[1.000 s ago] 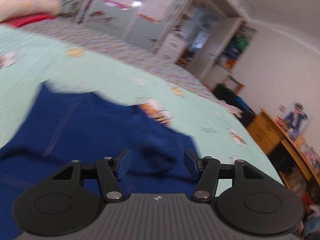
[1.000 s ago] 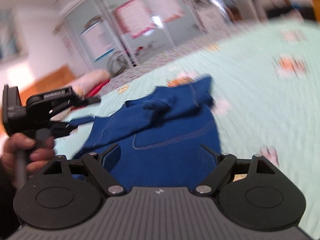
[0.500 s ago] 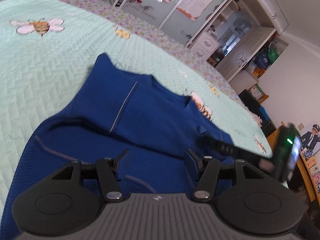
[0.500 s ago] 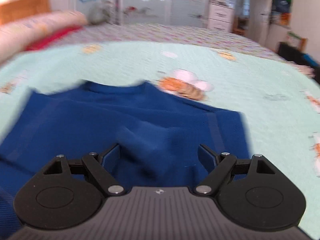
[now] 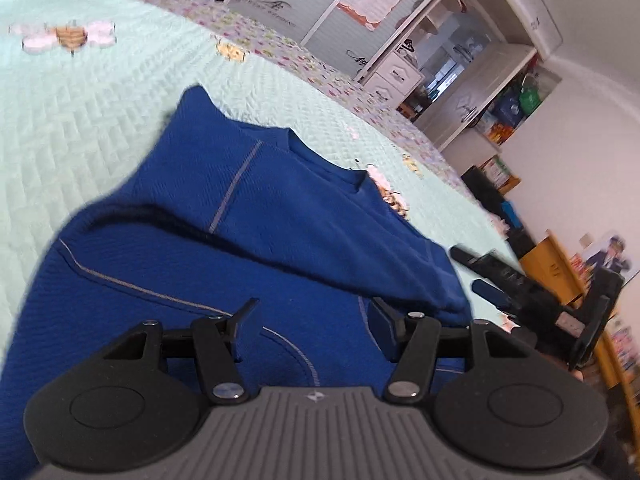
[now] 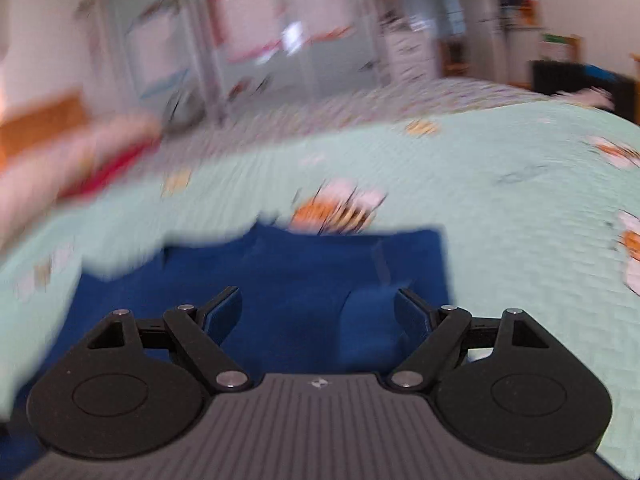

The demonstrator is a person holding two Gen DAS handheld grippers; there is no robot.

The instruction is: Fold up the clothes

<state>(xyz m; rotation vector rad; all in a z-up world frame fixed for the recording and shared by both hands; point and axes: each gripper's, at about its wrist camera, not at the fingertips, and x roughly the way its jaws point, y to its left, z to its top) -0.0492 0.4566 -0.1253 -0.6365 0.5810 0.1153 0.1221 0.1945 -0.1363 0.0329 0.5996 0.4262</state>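
right gripper [image 5: 476, 270] now further into lower right of left view, jaws spread, left gripper [image 5: 310, 326] wide over blue garment [image 5: 248, 216], folded, grey seams, on mint bedspread [image 5: 80, 92]

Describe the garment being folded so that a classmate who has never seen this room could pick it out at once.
Start at the pale green quilted bedspread stitched with bee pictures that covers the bed. Lying on it, partly folded, is the deep blue knit top. It is the only dark solid-coloured item on the bedspread, marked by thin pale seam lines.
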